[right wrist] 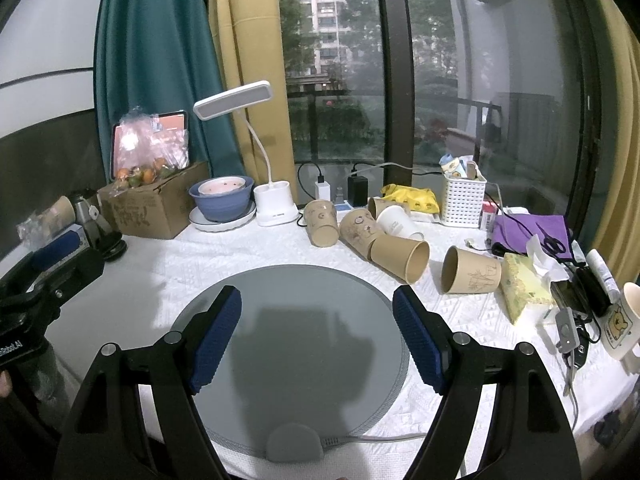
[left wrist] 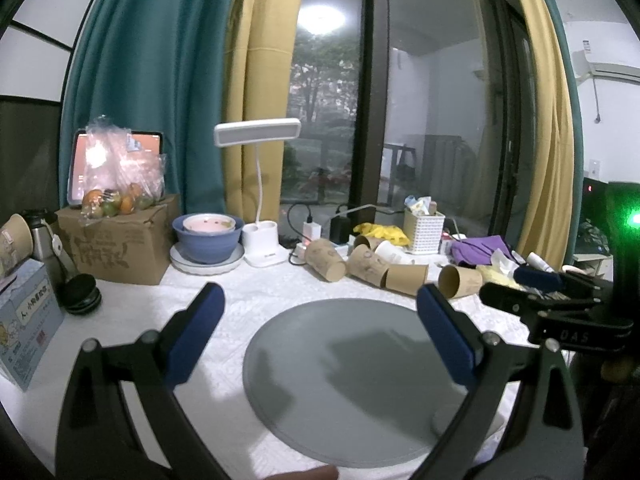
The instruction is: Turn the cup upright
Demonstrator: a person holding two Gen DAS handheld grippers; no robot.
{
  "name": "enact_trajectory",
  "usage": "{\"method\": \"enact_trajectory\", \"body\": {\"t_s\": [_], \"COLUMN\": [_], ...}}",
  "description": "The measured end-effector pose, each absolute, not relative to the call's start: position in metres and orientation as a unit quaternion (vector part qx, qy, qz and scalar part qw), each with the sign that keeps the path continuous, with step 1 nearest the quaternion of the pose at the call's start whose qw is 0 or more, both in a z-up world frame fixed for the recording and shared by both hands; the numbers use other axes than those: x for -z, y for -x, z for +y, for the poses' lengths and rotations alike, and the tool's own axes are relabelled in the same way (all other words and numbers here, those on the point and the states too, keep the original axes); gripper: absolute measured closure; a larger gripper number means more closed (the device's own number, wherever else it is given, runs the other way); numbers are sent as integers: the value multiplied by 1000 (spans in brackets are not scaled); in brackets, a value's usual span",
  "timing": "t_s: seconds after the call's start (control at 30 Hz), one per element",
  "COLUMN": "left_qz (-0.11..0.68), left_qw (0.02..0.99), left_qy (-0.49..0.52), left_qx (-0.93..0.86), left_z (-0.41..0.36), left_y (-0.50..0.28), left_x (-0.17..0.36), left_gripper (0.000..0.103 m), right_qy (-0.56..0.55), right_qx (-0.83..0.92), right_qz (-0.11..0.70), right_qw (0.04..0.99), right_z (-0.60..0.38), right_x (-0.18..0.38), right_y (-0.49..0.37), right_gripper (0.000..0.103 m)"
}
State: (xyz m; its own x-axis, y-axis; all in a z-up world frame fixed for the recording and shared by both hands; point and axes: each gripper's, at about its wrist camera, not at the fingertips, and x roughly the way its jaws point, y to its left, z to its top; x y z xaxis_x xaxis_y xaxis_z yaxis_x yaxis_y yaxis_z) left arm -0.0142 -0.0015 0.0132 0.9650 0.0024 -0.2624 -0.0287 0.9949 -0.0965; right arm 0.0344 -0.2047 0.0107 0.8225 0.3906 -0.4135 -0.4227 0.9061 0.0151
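Both wrist views low over the grey mat (shared), window-facing.

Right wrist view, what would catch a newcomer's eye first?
The round grey mat fills the foreground on the white tablecloth, framed by the open right gripper. Behind it, several paper cups lie tipped on their sides, with a white lamp beyond.

A lived-in home room: a table under a white textured tablecloth stands before a tall dark-framed glass balcony door hung with teal and mustard curtains. Household clutter includes a white desk lamp, stacked ceramic bowls and a cardboard box of fruit.
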Motion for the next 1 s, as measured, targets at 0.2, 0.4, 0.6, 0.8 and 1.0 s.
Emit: {"method": "enact_trajectory", "body": {"t_s": [0.2, 0.4, 0.6, 0.8, 1.0], "left_qz": [132, 132, 133, 133, 133], "left_qw": [990, 990, 990, 990, 990], "left_qy": [50, 49, 49, 45, 46], "left_qx": [-7, -8, -5, -1, 0], "left_z": [-1, -2, -4, -9, -9], "left_y": [14, 14, 14, 14, 14], "left_x": [-14, -14, -14, -16, -17], "left_gripper": [5, 5, 5, 5, 5], "right_qy": [38, 39, 39, 39, 39], "right_qx": [-213, -214, -213, -213, -213], "right_qz": [208, 208, 208, 208, 208], "right_qw": [954, 954, 954, 954, 954], "right_z": [-205, -205, -205, -205, -205], "right_x": [-10, -10, -10, -10, -10], "right_y": [-34, -34, -34, -34, -34], "right_gripper": [22, 22, 22, 22, 22]}}
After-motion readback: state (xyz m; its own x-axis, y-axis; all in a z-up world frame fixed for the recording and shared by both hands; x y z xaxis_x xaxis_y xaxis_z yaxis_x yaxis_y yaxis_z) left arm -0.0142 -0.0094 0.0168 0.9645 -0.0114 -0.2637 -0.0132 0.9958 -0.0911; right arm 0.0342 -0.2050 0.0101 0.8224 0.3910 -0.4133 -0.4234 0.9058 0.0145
